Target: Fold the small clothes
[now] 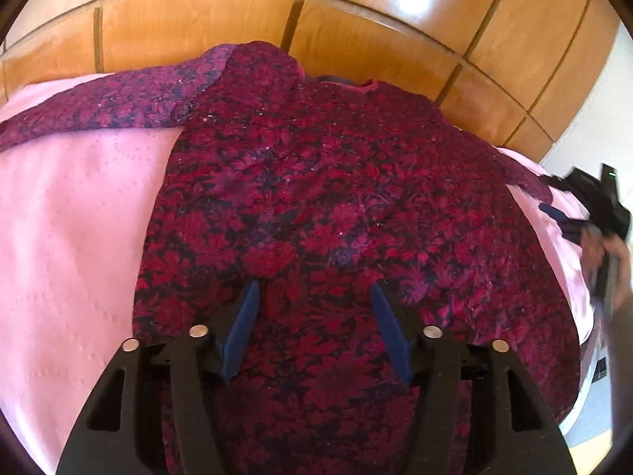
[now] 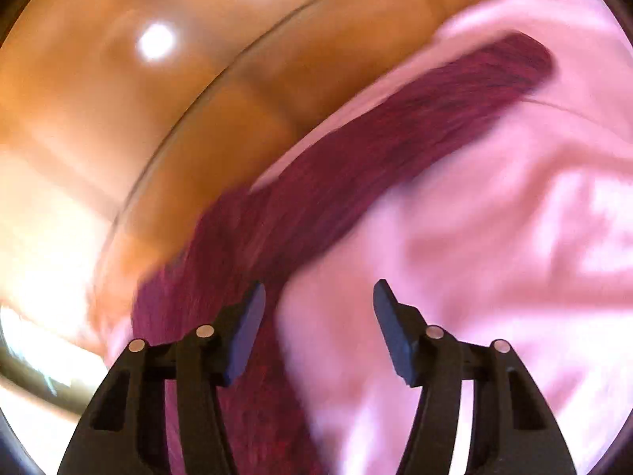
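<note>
I count one floral garment on one pink sheet, and my two grippers, left gripper and right gripper.

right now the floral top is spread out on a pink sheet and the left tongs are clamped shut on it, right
Not quite. The left wrist view shows the left tongs open, fingers apart over the floral top, gripping nothing. The top is indeed spread out on the pink sheet.
</note>
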Available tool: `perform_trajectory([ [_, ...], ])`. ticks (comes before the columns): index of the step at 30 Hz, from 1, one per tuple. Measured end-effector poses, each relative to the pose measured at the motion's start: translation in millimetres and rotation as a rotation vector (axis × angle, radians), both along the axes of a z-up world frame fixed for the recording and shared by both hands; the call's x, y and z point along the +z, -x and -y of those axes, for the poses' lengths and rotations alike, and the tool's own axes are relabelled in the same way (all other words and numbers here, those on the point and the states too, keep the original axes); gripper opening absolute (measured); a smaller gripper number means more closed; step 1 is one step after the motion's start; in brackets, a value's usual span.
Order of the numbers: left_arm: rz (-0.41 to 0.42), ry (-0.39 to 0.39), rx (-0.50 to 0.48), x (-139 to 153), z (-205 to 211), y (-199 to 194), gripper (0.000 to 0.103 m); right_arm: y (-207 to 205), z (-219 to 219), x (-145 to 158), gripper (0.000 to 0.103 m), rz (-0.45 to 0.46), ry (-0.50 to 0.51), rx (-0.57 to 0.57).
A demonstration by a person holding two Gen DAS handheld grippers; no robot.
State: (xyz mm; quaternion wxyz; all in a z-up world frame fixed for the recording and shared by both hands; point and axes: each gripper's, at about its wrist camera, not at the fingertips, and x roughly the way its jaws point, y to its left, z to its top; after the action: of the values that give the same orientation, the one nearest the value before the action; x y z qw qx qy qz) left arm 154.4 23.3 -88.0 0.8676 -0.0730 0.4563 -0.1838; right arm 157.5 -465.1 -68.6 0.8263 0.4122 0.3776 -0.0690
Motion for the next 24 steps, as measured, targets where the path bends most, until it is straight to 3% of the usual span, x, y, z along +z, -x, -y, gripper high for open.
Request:
perform_trajectory([
  [6,0.015,-0.016,-0.027,-4,7,-2,0.076,-30,84,-35,0.056,-0.009,-0.175,-0.259],
  [11,0.023,-0.03,-0.042,-4,12,-3,0.081,-48,101,-45,0.055,-0.013,-0.199,-0.321],
  [12,0.025,-0.033,-0.043,-5,13,-3,0.081,-50,105,-43,0.053,-0.02,-0.185,-0.325],
  [14,0.027,-0.036,-0.045,-5,13,-3,0.082,-57,112,-37,0.024,-0.068,-0.121,-0.331],
  [15,0.027,-0.037,-0.046,-5,13,-3,0.083,-63,113,-35,0.018,-0.098,-0.081,-0.33],
  [20,0.029,-0.027,-0.045,-5,15,-4,0.083,-66,111,-23,0.012,-0.226,0.23,-0.33],
  [22,0.03,-0.023,-0.045,-5,14,-4,0.083,-67,116,-34,0.013,-0.259,0.232,-0.351],
  [24,0.031,-0.017,-0.045,-5,13,-4,0.083,-70,105,-33,0.013,-0.274,0.297,-0.337],
])
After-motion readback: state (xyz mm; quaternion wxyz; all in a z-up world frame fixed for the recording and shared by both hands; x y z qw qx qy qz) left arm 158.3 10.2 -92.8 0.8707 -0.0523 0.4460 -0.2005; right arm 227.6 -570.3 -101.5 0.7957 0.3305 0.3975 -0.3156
